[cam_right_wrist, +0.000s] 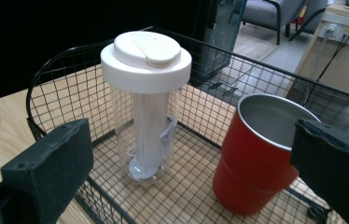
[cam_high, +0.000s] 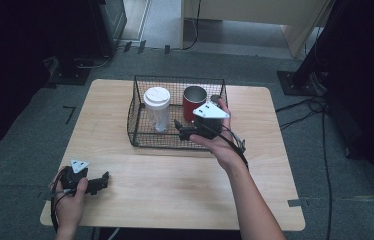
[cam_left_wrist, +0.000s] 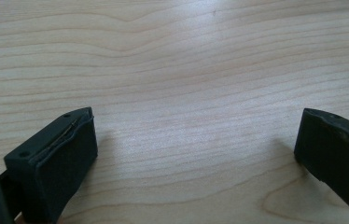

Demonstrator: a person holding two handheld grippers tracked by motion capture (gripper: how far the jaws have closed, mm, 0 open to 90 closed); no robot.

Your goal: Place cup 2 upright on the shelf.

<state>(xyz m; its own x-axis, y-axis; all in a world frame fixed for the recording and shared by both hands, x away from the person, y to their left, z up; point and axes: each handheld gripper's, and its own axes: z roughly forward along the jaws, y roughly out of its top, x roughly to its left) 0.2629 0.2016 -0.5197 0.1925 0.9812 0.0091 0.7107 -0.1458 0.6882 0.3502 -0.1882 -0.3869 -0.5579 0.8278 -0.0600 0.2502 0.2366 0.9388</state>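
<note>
A black wire basket [cam_high: 137, 125] stands at the middle back of the wooden table [cam_high: 175, 185]. Inside it stand a clear bottle with a white lid [cam_high: 157, 107] [cam_right_wrist: 145, 98] and a red metal cup [cam_high: 194, 101] [cam_right_wrist: 256, 154], both upright. My right gripper [cam_high: 179, 127] [cam_right_wrist: 191, 163] hovers over the basket's front right part, open, jaws wide apart and pointing at the bottle and cup with nothing between them. My left gripper [cam_high: 106, 181] [cam_left_wrist: 196, 144] rests low over the table's front left, open, with only bare wood between its jaws.
The basket's wire rim [cam_right_wrist: 116, 44] rises around the bottle and cup. Beyond the table lie dark floor, cables [cam_high: 305, 107] and a light wooden cabinet [cam_high: 255, 20]. Bare tabletop spreads in front of the basket.
</note>
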